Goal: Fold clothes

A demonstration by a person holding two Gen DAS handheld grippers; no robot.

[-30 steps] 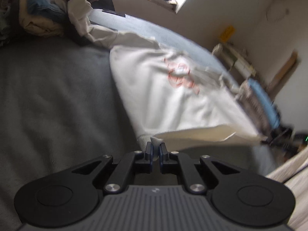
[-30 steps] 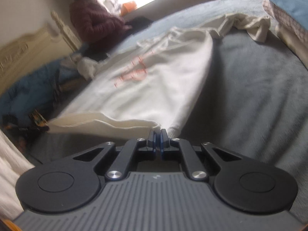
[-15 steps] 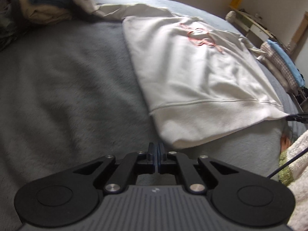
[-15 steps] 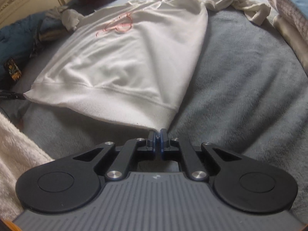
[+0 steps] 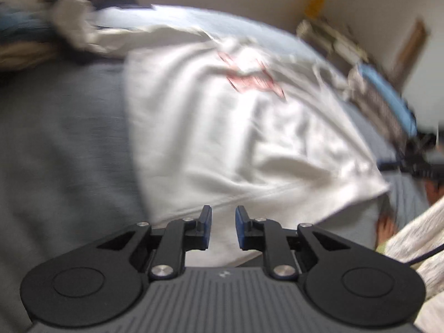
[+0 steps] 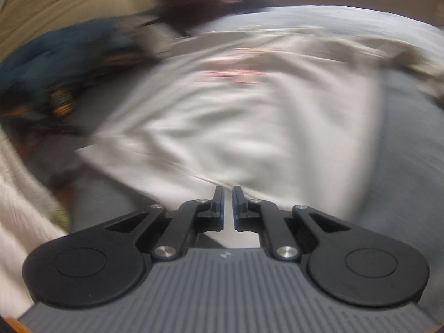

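one white sweatshirt point(image 5: 222, 138) on grey blanket point(image 5: 61, 144) — clothes pile point(image 5: 25, 41) beyond.

The right gripper point(image 6: 227, 204), jaws slightly parted and empty, hangs over the white sweatshirt's point(image 6: 236, 127) hem on the grey blanket point(image 6: 410, 149).

sweatshirt point(image 5: 222, 127) motion-blurred in both views, red print point(image 5: 249, 76) unreadable

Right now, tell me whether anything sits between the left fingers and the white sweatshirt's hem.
Nothing visible does: the left gripper hangs open directly over the white sweatshirt hem, no other item between them.
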